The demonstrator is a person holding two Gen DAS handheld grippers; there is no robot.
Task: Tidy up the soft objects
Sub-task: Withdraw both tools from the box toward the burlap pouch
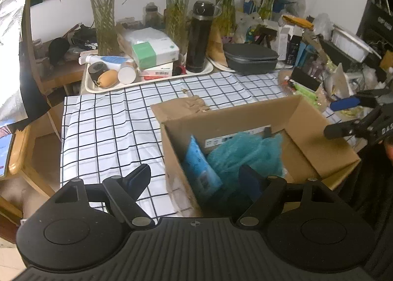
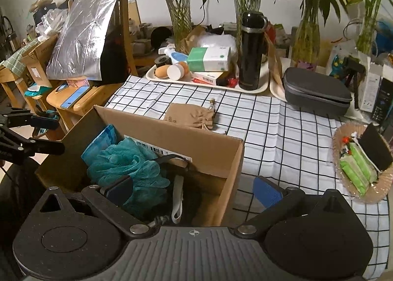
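Left wrist view looks down on an open brown cardboard box (image 1: pixel 245 119) standing on a white tablecloth with a black grid (image 1: pixel 110 119). The left gripper (image 1: pixel 196 178) hangs over the box's near left corner with its jaws spread wide and nothing between them; one blue-padded finger is over the cloth, the other over the box's inside. In the box lie a teal mesh bath sponge (image 1: pixel 245 155) and, leaning against the left wall, a flat light-blue packet (image 1: pixel 201 165). The right gripper (image 1: pixel 343 116) shows at the right edge, above the box's far flap, its two fingers apart and empty.

From the right wrist view the same sponge (image 2: pixel 127 165) sits beside the blue packet (image 2: pixel 100 143), with a black cord and a white strap (image 2: pixel 178 197) next to it inside the box (image 2: pixel 172 138). The right gripper (image 2: pixel 194 190) straddles the box's right wall, jaws wide, holding nothing. Behind the box a tan drawstring cloth pouch (image 2: pixel 191 115) lies flat on the cloth. Farther back stand a cream tray (image 2: pixel 245 89) with a tall black flask (image 2: pixel 251 50) on it, and a grey zip case (image 2: pixel 316 94). At the right sits a woven basket (image 2: pixel 343 138) with green packets.
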